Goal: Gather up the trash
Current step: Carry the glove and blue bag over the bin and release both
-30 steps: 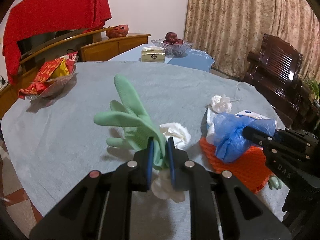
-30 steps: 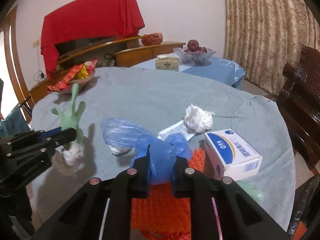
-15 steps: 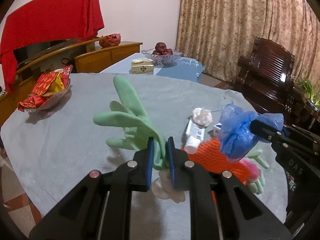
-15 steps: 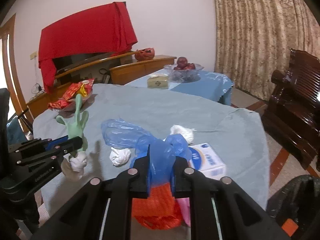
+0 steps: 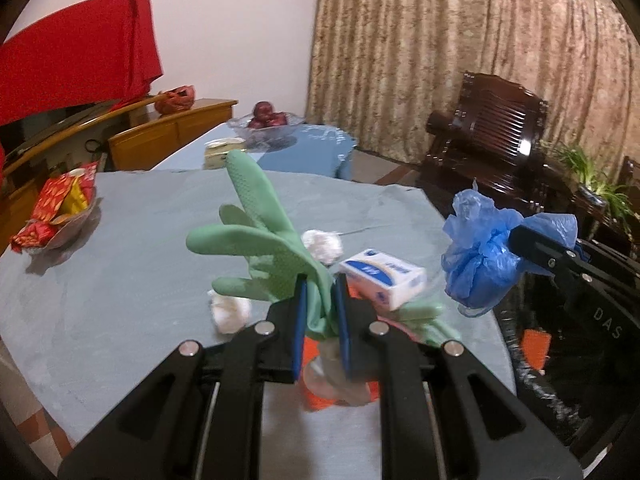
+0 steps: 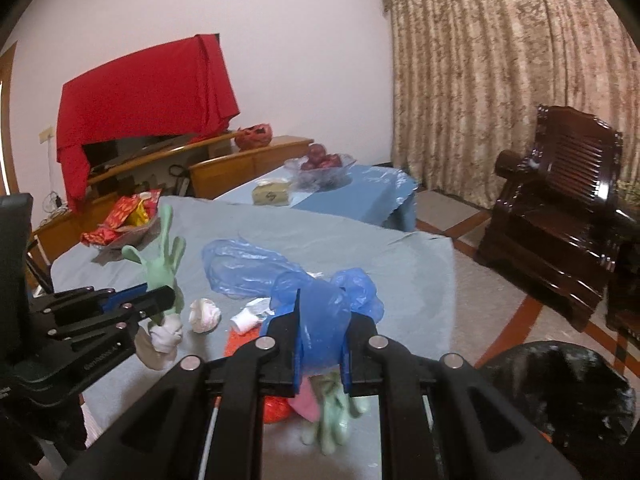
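The left gripper (image 5: 320, 312) is clamped on the cuff of a green rubber glove (image 5: 260, 248), whose fingers stand upright beyond its tips. The right gripper (image 6: 320, 332) pinches a crumpled blue plastic bag (image 6: 320, 316), held above the table edge, with a black trash bag (image 6: 560, 392) low to its right. Under and ahead of both grippers, on the grey tablecloth (image 5: 120, 272), lie a white-and-blue box (image 5: 382, 272) and tissue wads (image 6: 205, 314).

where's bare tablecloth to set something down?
Free: the grey cloth between the snack dish and green glove, and the far edge. Crowded: near right corner, around the tissue box and orange mesh.
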`<state>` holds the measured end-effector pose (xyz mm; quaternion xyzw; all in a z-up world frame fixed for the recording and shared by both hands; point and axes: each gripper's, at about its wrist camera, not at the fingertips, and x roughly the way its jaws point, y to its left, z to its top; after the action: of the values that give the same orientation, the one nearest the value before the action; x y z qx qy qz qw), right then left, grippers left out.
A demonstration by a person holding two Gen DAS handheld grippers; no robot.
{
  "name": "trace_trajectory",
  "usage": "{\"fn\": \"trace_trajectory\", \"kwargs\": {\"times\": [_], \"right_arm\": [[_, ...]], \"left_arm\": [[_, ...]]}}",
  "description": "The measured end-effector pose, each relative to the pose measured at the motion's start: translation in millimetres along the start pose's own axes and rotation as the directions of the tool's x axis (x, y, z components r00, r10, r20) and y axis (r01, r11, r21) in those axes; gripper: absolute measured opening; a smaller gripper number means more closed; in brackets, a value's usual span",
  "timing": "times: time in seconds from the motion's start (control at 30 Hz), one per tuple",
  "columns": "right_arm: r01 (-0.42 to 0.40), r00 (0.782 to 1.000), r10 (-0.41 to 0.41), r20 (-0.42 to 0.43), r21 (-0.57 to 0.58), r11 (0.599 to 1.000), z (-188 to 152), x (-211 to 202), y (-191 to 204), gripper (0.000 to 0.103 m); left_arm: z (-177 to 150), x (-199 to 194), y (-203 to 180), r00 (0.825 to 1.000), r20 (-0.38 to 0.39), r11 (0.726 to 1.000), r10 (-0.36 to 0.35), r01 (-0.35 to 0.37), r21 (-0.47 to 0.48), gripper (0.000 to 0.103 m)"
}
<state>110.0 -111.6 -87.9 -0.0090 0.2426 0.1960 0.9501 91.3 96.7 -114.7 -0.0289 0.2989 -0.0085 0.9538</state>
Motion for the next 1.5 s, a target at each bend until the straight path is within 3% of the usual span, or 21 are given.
{"fn": "trace_trajectory", "kwargs": {"times": [0.3,0.6,1.17,1.5], "right_arm": [[0.075,0.997,-0.076,0.028,0.032,0.997,-4,-40,-40,0.014],[0.177,0.983,-0.180,0.032,0.079,0.981,-17,-77,-87,0.014],[0.374,0.926,-0.376,-0.026,0.169,0.912,-49,-125,-179,0.014],[0.437,0.899,-0.428,-0.091,0.204,0.876,-72,-133,-221,0.014]], "left_arm": [[3,-8,-57,0.995,0.017,0.993,-0.102,0.100,0.059,0.013],[4,-7,-118,0.978,0.007,0.971,-0.206,0.204,0.129,0.013],[-14,9,-226,0.923,-0.046,0.898,-0.381,0.382,0.218,0.013],[-27,25,-274,0.889,-0.096,0.854,-0.447,0.456,0.251,0.013]]}}
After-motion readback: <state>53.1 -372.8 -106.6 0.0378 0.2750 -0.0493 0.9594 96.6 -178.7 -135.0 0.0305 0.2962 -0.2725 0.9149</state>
